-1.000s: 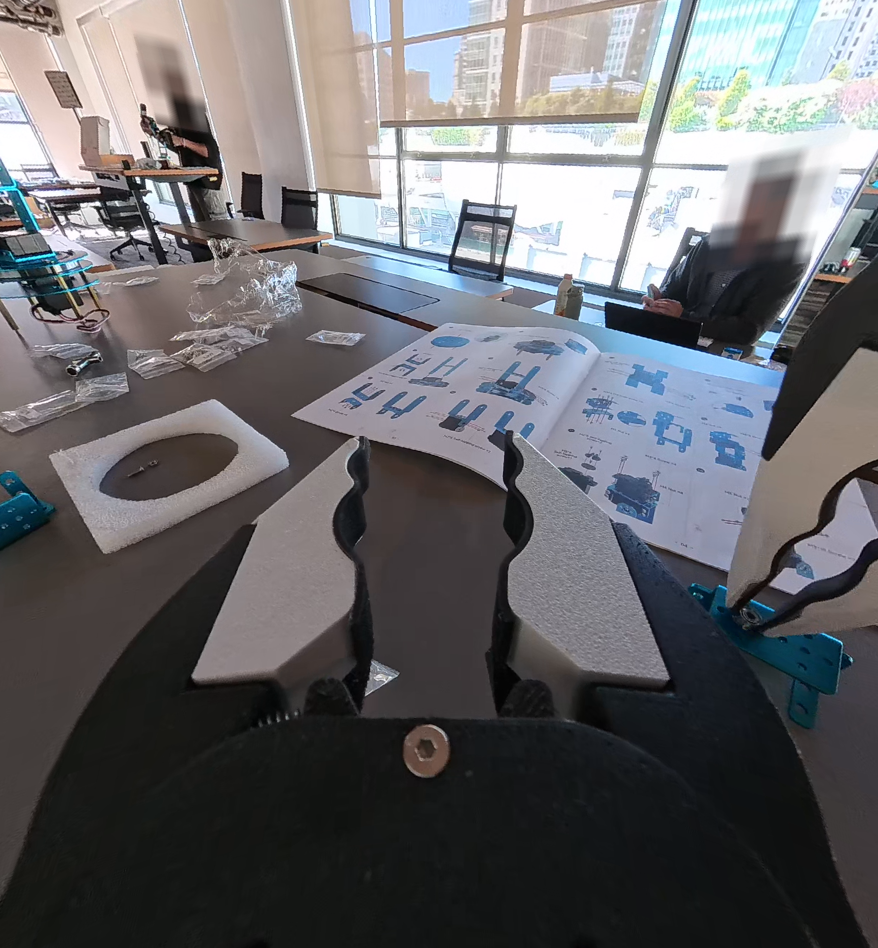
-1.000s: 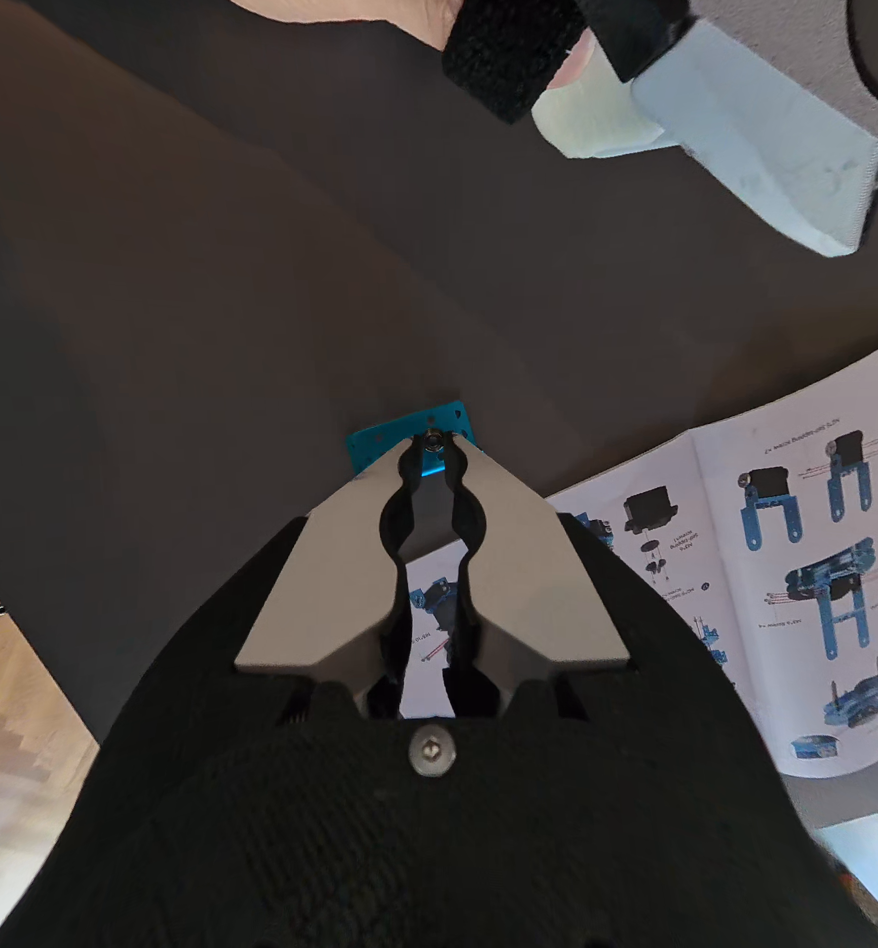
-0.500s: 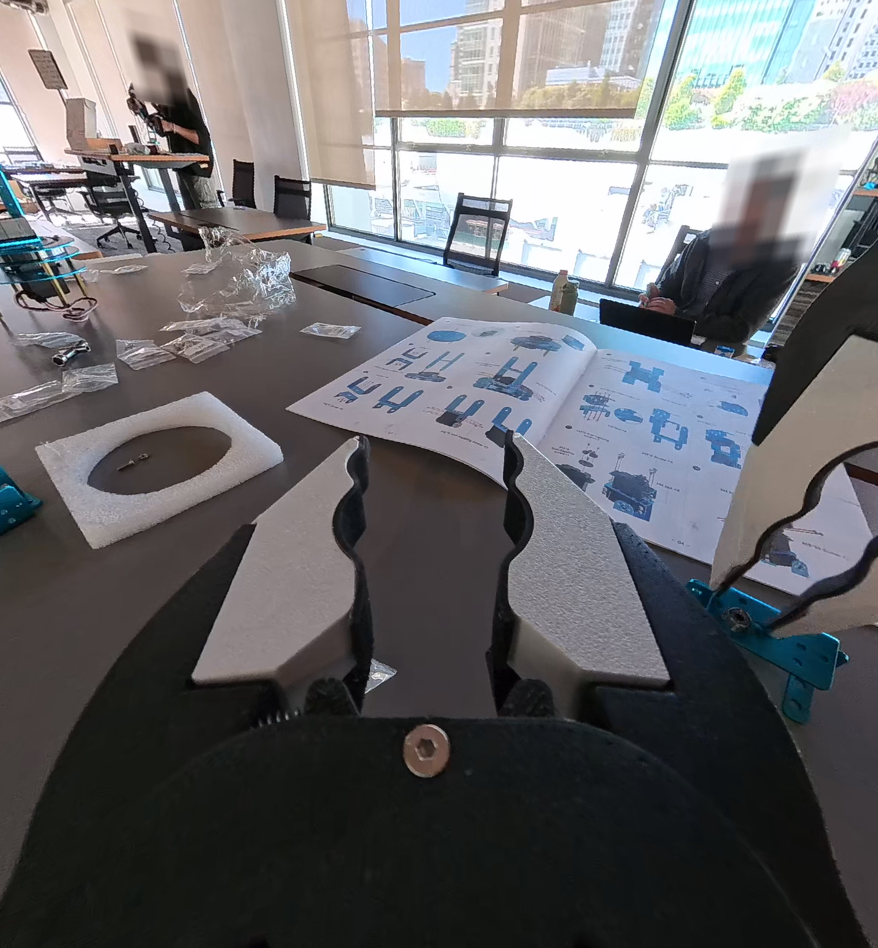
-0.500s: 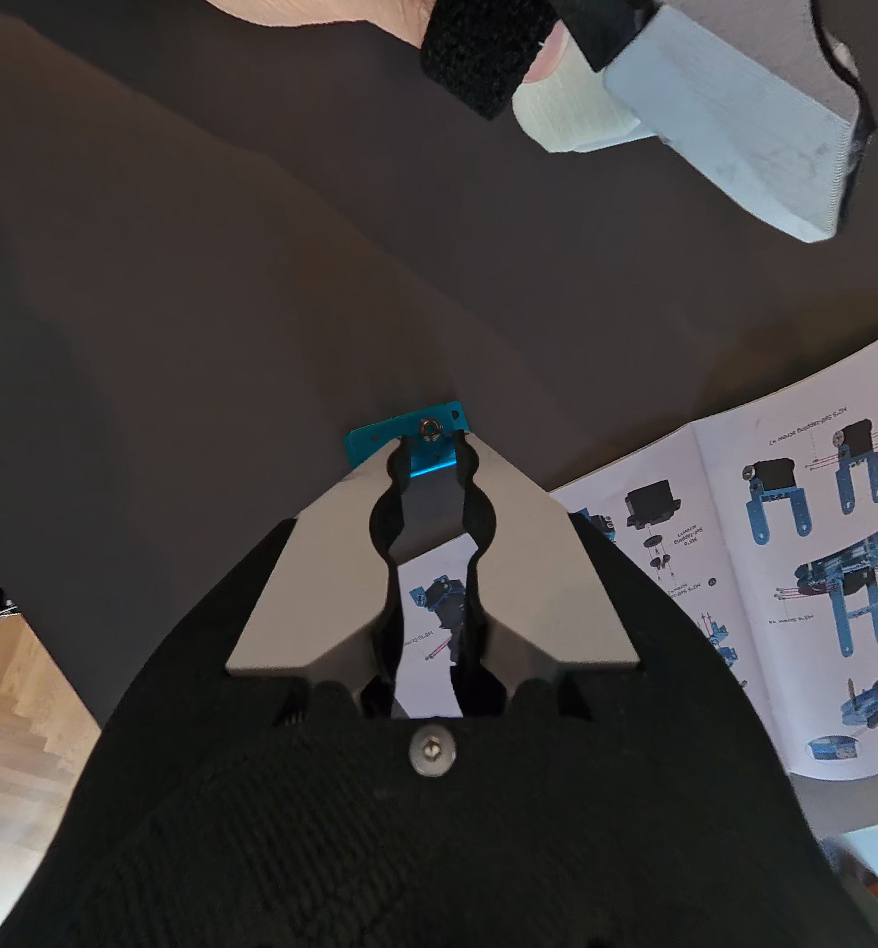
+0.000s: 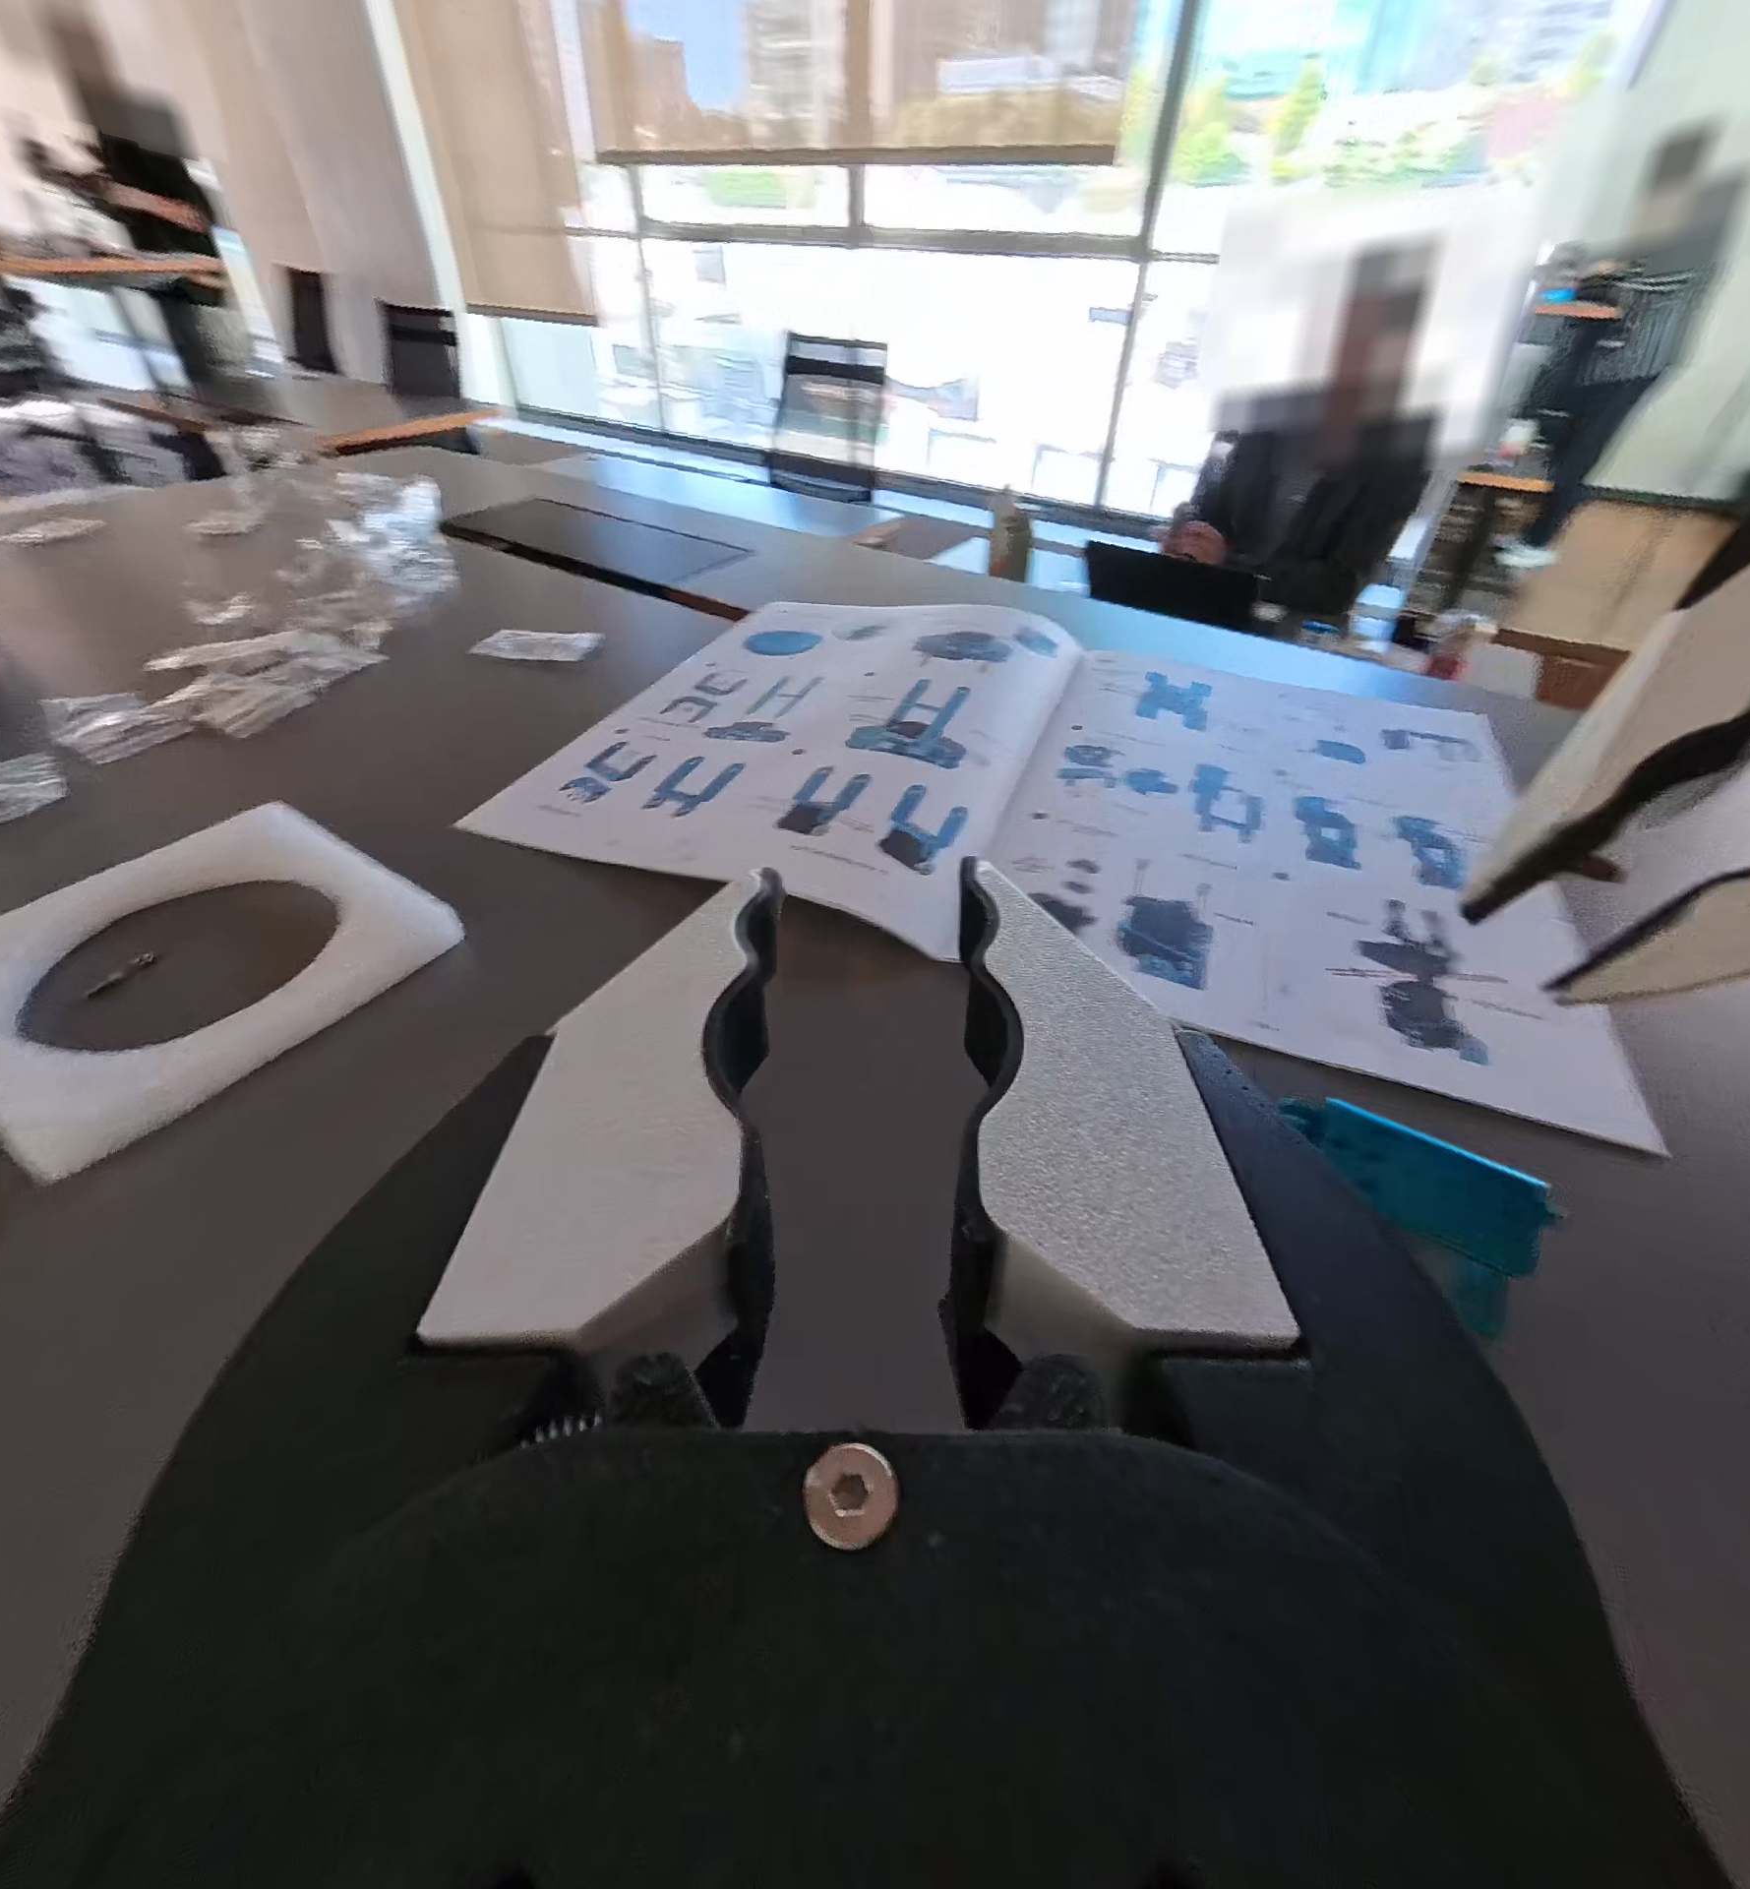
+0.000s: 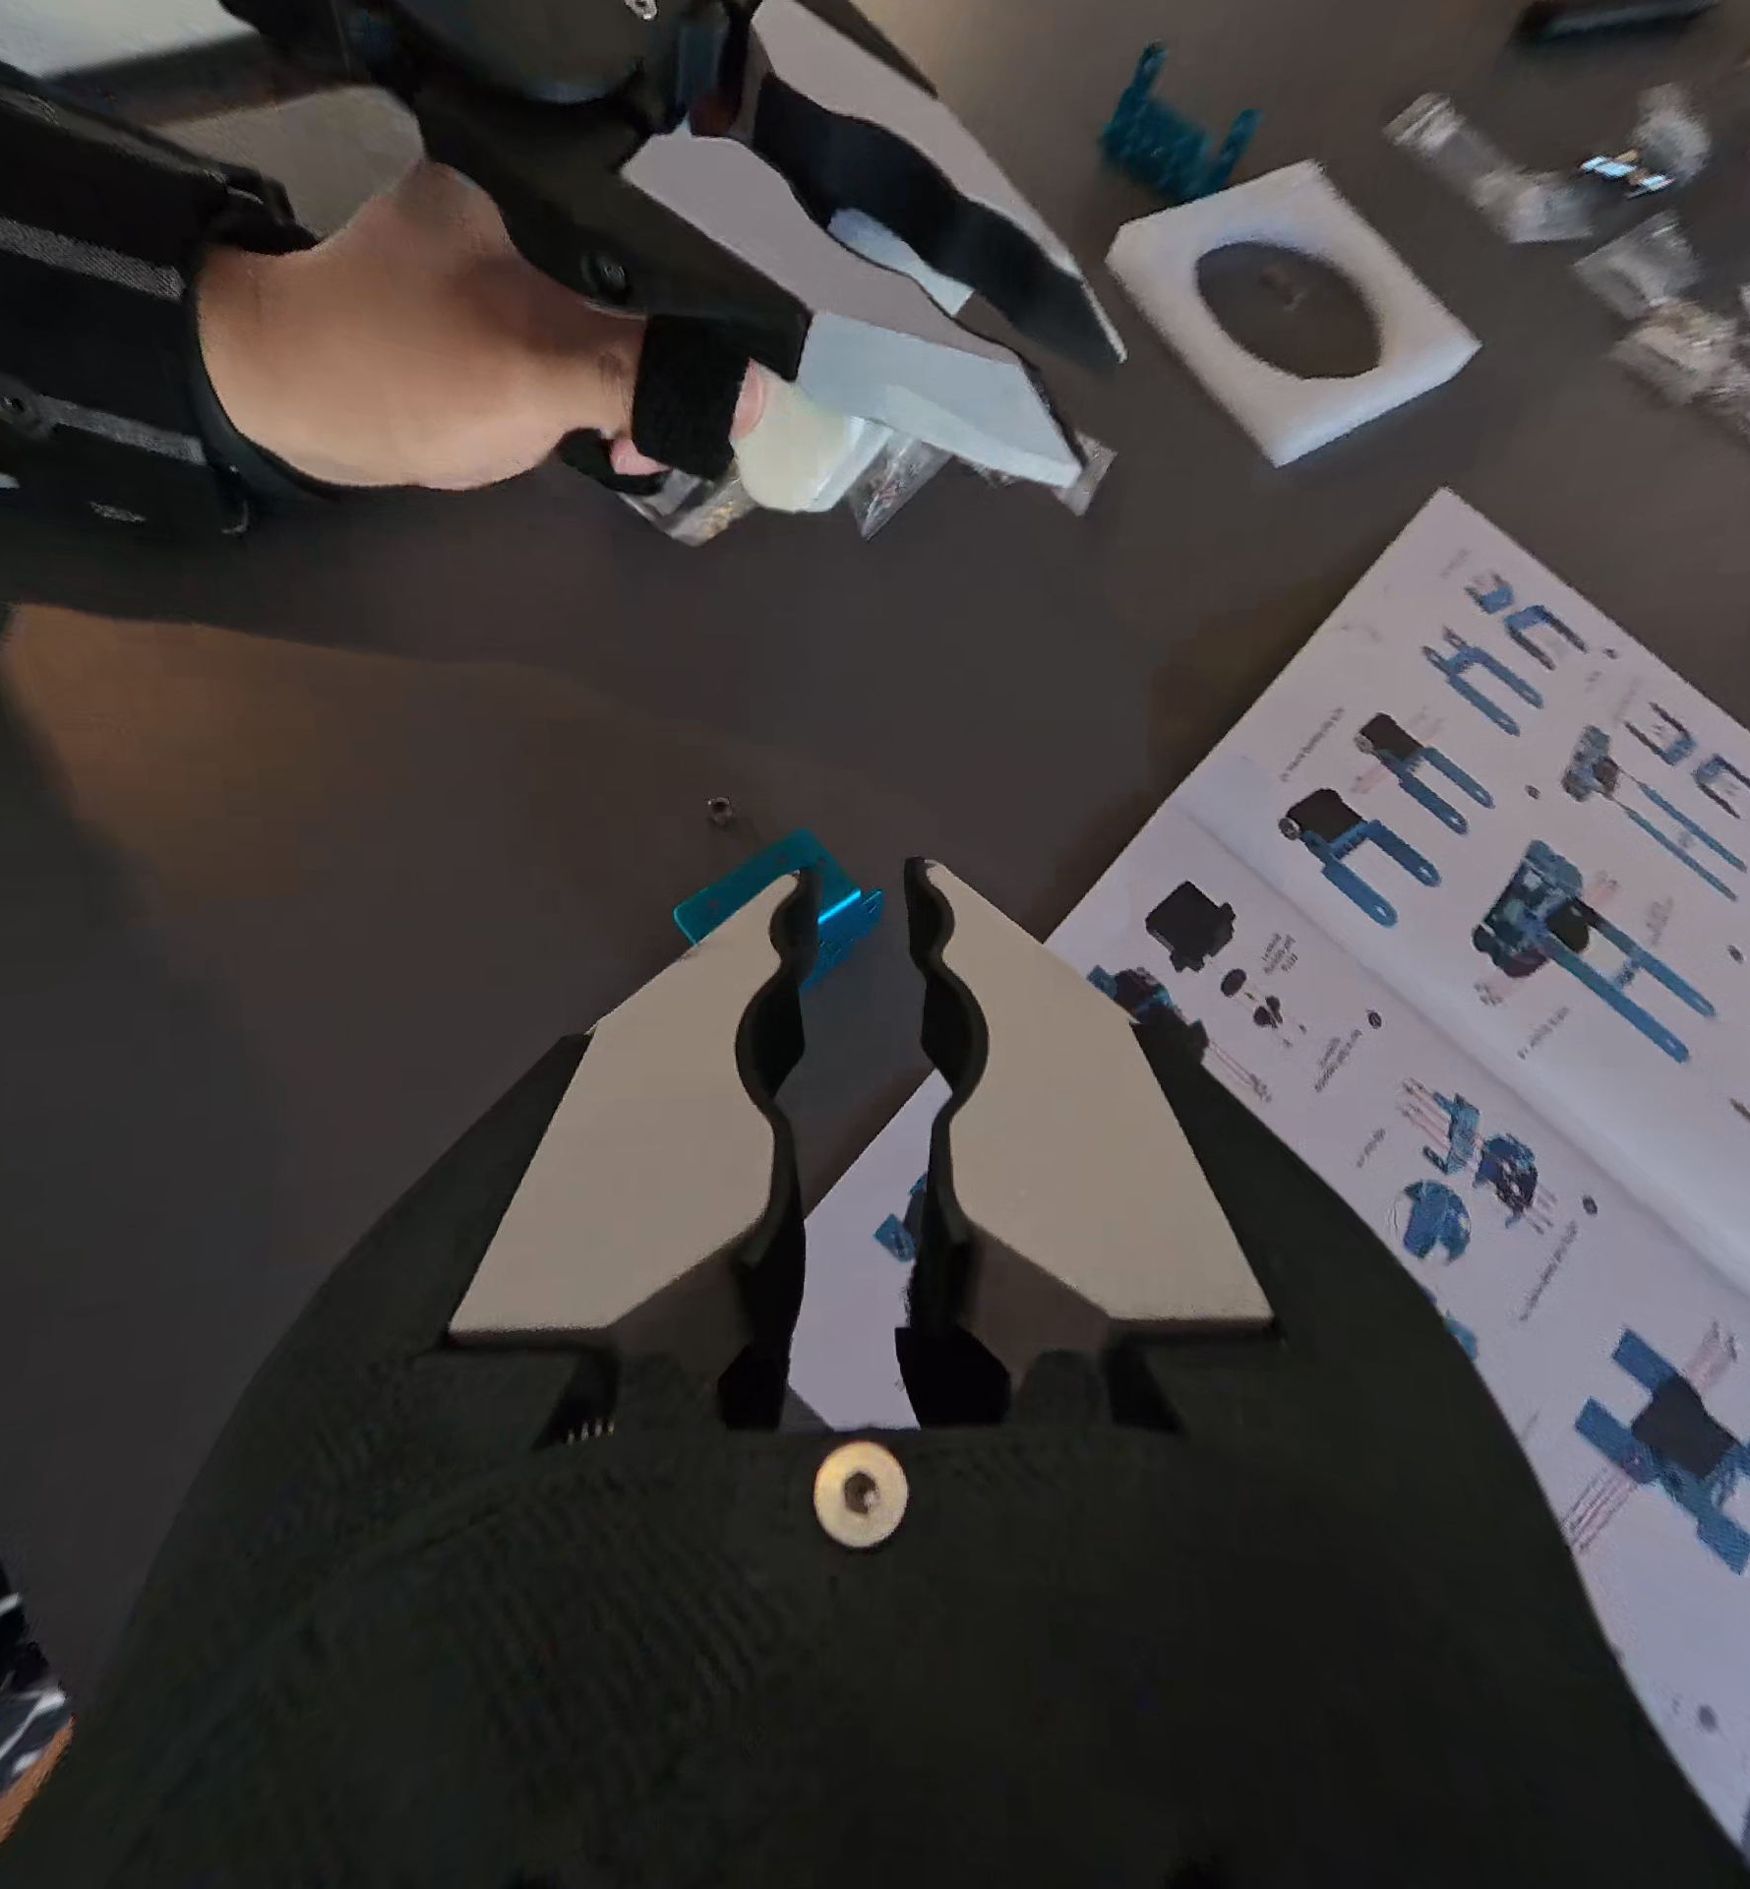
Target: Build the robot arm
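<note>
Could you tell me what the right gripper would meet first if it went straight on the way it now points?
Most likely the blue metal bracket lying on the dark table: it sits just beyond the tips of the open right gripper, slightly left of centre. Depth is unclear, so it might reach bare table first.

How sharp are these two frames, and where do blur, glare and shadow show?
Left wrist view: own tongs crisp, booklet and foam pad motion-smeared, windows blown out. Right wrist view: tongs sharp, table things smeared, worst toward the edges; broad shadow beneath the hand.
</note>
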A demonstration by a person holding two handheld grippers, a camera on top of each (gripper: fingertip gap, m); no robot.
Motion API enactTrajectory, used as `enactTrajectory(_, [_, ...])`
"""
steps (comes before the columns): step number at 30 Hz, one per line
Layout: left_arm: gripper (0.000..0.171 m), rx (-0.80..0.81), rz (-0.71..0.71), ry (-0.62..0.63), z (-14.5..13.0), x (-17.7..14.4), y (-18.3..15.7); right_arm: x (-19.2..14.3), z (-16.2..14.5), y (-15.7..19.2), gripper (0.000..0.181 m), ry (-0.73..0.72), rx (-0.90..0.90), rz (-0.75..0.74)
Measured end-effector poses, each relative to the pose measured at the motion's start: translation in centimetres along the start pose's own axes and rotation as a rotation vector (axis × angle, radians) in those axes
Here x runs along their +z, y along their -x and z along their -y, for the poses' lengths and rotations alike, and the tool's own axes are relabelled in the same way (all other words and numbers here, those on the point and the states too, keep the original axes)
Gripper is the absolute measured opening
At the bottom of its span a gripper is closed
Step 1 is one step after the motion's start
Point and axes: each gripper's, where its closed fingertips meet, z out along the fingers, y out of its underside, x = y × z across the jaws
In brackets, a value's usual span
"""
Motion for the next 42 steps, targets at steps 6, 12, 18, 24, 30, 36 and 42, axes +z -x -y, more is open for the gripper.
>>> enactTrajectory(6, [0.031,-0.072,-0.273,0.277,-1.2,-4.2,-3.7,-3.5,-2.4,2.0,0.016,-0.09,0.043,-0.09])
enactTrajectory(12, [0.018,0.054,-0.284,0.415,-5.6,-7.8,-5.9,-2.9,-4.1,5.5,0.012,-0.173,0.1,-0.064])
enactTrajectory(18, [0.013,0.117,-0.349,0.54,-7.2,-7.5,-7.9,-2.2,-3.7,6.3,0.012,-0.201,0.132,-0.04])
enactTrajectory(24, [0.017,0.036,-0.275,0.495,-5.7,-11.1,-6.2,-0.9,-2.3,7.8,0.008,-0.228,0.18,-0.059])
enactTrajectory(30, [0.022,-0.057,-0.231,0.392,-3.4,-17.0,-2.4,2.5,2.1,10.1,0.007,-0.241,0.181,-0.074])
enactTrajectory(36, [0.021,-0.079,-0.248,0.356,-3.5,-24.5,3.9,7.0,8.2,11.4,0.004,-0.26,0.251,-0.16])
enactTrajectory(42, [0.006,-0.057,-0.4,0.342,-4.8,-31.1,11.6,11.7,12.6,12.4,0.004,-0.254,0.426,-0.404])
